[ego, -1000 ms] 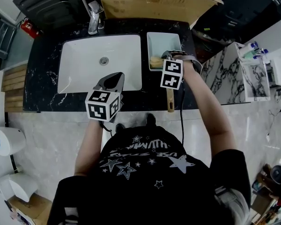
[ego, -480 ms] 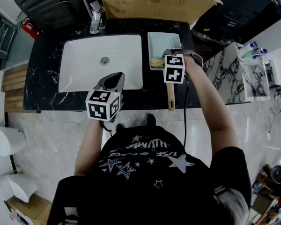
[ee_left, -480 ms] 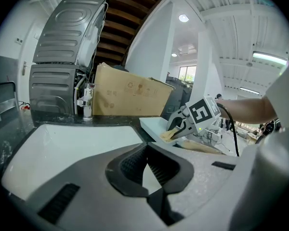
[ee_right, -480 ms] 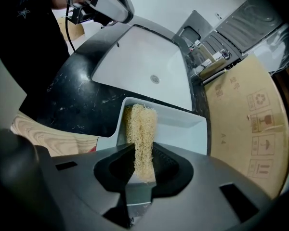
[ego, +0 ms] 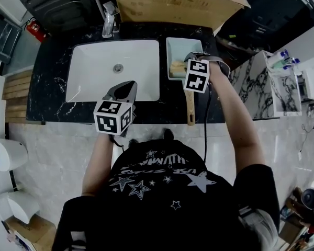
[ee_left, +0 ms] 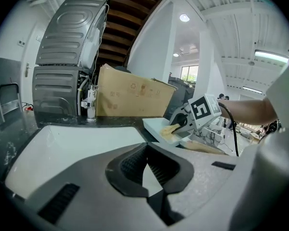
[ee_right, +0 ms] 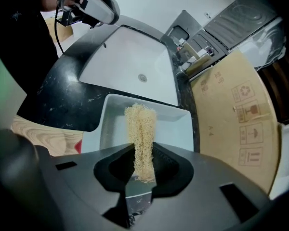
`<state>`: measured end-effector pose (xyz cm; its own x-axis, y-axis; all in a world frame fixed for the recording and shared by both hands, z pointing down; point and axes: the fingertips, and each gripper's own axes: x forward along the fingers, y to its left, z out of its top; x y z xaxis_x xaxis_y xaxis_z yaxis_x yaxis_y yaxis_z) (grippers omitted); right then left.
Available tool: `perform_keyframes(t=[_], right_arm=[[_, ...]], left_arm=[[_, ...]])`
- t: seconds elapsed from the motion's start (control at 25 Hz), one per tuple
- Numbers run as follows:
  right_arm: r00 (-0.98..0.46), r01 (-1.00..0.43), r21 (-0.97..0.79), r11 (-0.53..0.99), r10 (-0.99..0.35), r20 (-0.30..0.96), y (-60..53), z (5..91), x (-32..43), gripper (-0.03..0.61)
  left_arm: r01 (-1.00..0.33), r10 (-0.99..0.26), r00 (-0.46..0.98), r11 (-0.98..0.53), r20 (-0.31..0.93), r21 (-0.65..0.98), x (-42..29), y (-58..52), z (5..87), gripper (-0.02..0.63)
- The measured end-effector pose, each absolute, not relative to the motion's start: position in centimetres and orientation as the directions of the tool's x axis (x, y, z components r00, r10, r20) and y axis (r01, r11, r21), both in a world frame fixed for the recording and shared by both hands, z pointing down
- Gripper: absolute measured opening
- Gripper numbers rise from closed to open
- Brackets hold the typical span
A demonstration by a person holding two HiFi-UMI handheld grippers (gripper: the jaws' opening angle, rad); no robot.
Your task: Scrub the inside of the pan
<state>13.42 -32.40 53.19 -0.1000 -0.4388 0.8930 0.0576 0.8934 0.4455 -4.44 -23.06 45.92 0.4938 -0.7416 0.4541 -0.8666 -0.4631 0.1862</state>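
A pale yellow loofah scrubber [ee_right: 140, 129] stands pinched between the jaws of my right gripper [ee_right: 142, 170], over a white rectangular tray [ee_right: 178, 124]. In the head view that gripper [ego: 185, 67] reaches into the tray [ego: 174, 47] right of the sink, with the scrubber [ego: 175, 67] at its tip. A wooden handle [ego: 190, 110], seemingly the pan's, sticks out toward me below the gripper; the pan body is hidden. My left gripper [ego: 124, 90] hovers over the sink's front edge, jaws together with nothing between them [ee_left: 145, 170].
The white sink basin [ego: 94, 72] is set in a black marble counter [ego: 49, 95], with a chrome faucet [ego: 109, 19] behind it. A large cardboard box [ego: 172, 1] leans along the back. The counter's front edge runs just below both grippers.
My right gripper has shifted slightly away from me, further over the tray, still holding the scrubber. The left gripper has stayed nearly still.
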Motion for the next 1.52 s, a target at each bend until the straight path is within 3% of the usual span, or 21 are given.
perform_keyframes(t=[0.48,1.0,1.52], right_arm=[[-0.071,-0.074,0.596,0.799,-0.601,0.796,-40.1,52.5,14.5,0.081],[-0.074,-0.119,0.609,0.784,-0.619,0.782,-43.5,54.4,15.4,0.081],[-0.027,-0.06,0.568,0.821,-0.571,0.821,-40.7,54.8,15.3,0.077]], left_arm=[[-0.895,-0.77,0.442,-0.415,0.46,0.166,-5.4,-25.6,45.8,0.008],[-0.905,-0.778,0.42,-0.396,0.467,0.154,-5.8,-28.5,45.6,0.008],[-0.882,-0.751,0.464,-0.438,0.469,0.172,-4.7,-28.7,46.1,0.008]])
